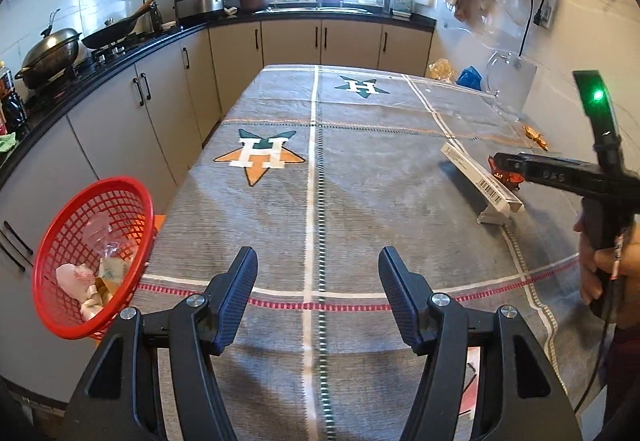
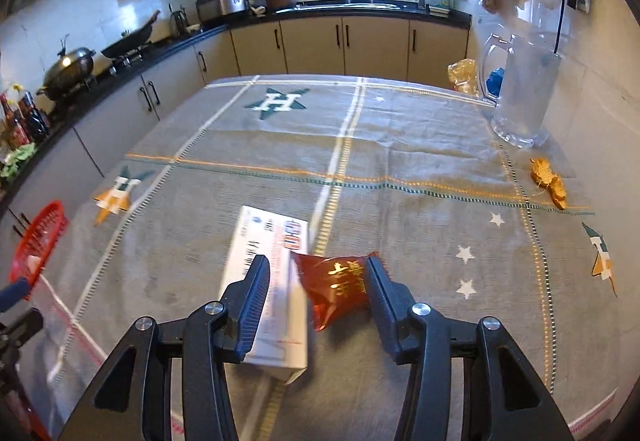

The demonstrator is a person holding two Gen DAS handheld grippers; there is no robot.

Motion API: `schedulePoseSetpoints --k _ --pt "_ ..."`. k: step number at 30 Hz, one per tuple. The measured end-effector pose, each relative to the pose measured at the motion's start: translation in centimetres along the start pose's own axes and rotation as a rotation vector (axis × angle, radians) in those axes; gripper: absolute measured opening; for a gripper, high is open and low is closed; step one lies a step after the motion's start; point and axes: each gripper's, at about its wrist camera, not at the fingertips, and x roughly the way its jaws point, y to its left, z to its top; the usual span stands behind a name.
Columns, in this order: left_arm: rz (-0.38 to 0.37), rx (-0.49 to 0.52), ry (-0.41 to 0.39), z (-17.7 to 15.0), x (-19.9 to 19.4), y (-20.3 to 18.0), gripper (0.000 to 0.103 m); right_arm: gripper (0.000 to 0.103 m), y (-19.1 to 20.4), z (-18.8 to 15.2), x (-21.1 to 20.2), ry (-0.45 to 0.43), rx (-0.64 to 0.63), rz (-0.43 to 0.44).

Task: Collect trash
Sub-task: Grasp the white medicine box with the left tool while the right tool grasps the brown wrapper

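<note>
A red plastic basket [image 1: 60,305] with several crumpled wrappers hangs at the table's left edge; it also shows in the right wrist view [image 2: 36,241]. My left gripper [image 1: 318,265] is open and empty over the grey tablecloth [image 1: 360,201]. My right gripper [image 2: 318,273] is open, its jaws standing either side of a red snack packet [image 2: 338,291] with gold characters. A white carton [image 2: 268,281] lies under the left finger beside the packet. In the left wrist view the carton [image 1: 480,177] and the packet [image 1: 502,175] sit at the right gripper's tip [image 1: 500,163].
An orange crumpled wrapper [image 2: 550,181] lies at the table's right side. A clear glass pitcher [image 2: 520,93] stands at the far right by the wall, with yellow and blue bags [image 2: 464,75] behind it. Kitchen cabinets and a counter with woks run along the left.
</note>
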Motion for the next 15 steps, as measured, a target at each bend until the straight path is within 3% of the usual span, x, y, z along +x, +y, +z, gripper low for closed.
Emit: schedulePoseSetpoints --k 4,10,15 --pt "-0.025 0.0 0.018 0.7 0.4 -0.8 0.062 0.051 -1.3 -0.4 1.1 0.008 0.024 -0.02" --pt "-0.09 0.014 0.057 1.9 1.4 -3.8 0.064 0.029 -3.7 -0.2 -0.1 -0.039 0.123 0.051" --pt "-0.165 -0.029 0.105 3.7 3.4 -6.1 0.065 0.025 -5.6 -0.3 -0.8 -0.056 0.192 0.127"
